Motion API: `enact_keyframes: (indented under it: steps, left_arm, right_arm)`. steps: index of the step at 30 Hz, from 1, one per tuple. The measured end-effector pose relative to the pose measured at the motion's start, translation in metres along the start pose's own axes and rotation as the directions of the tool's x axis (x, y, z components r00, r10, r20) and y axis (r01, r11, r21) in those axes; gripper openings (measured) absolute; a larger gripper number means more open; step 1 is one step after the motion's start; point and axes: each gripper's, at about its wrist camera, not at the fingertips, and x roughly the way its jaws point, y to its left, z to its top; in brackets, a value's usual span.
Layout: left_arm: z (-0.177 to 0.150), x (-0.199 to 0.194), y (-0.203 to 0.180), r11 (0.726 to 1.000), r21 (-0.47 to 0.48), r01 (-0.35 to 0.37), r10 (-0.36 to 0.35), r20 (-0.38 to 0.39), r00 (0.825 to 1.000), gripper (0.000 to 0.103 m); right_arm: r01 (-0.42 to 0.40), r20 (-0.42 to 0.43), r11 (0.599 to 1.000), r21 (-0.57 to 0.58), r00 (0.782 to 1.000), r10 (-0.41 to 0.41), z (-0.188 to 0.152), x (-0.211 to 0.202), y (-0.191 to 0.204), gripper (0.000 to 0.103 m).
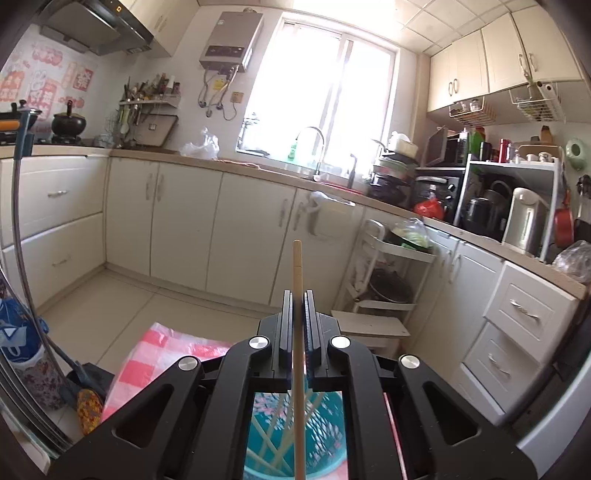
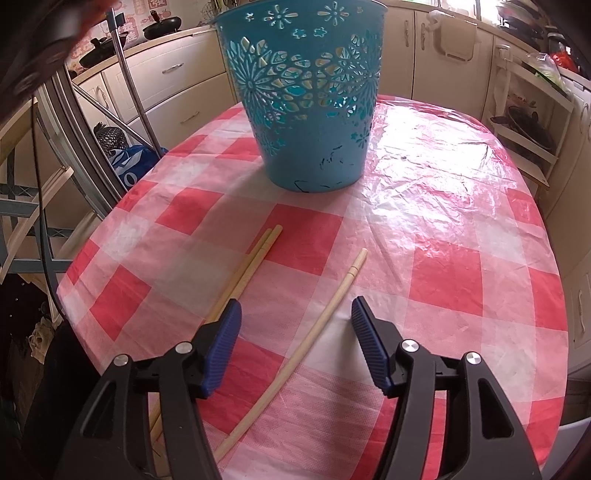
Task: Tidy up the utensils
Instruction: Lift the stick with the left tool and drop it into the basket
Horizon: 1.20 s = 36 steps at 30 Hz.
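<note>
**A bright kitchen around me**

Ahead of me at twelve o'clock a wide window floods the room with daylight. Cream base cabinets run under a beige counter from nine o'clock round to three. A water heater hangs on the white wall at eleven, a range hood at ten. Upper cupboards sit at two o'clock. A white trolley stands on the pale tiled floor. Before me lies a table in red-and-white check cloth.

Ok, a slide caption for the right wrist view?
Open right tongs straddle one chopstick on the checked cloth, teal bin behind.
</note>
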Motion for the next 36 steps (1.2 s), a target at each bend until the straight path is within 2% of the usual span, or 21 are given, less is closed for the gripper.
enact_keyframes:
  steps: [5, 11, 20, 36]
  left_arm:
    - [-0.007, 0.031, -0.003, 0.998, 0.026, -0.060, 0.060, 0.015, 0.998, 0.005]
    - [-0.022, 0.058, -0.002, 0.992, 0.055, -0.114, 0.115, -0.017, 0.993, 0.005]
    - [-0.005, 0.055, 0.005, 0.997, -0.006, -0.080, 0.080, 0.006, 0.997, 0.005]
    - [-0.002, 0.066, 0.019, 0.994, -0.058, -0.097, 0.098, 0.014, 0.995, 0.005]
  right_arm:
    - [0.003, 0.003, 1.000, -0.017, 1.000, -0.003, -0.001, 0.000, 0.002, 0.063]
    - [0.000, 0.003, 1.000, -0.024, 1.000, 0.000, -0.001, 0.001, 0.004, 0.067]
    - [0.005, 0.004, 1.000, -0.022, 1.000, -0.004, 0.000, 0.001, 0.005, 0.068]
    - [0.006, 0.002, 1.000, -0.026, 1.000, -0.006, 0.000, 0.002, 0.006, 0.068]
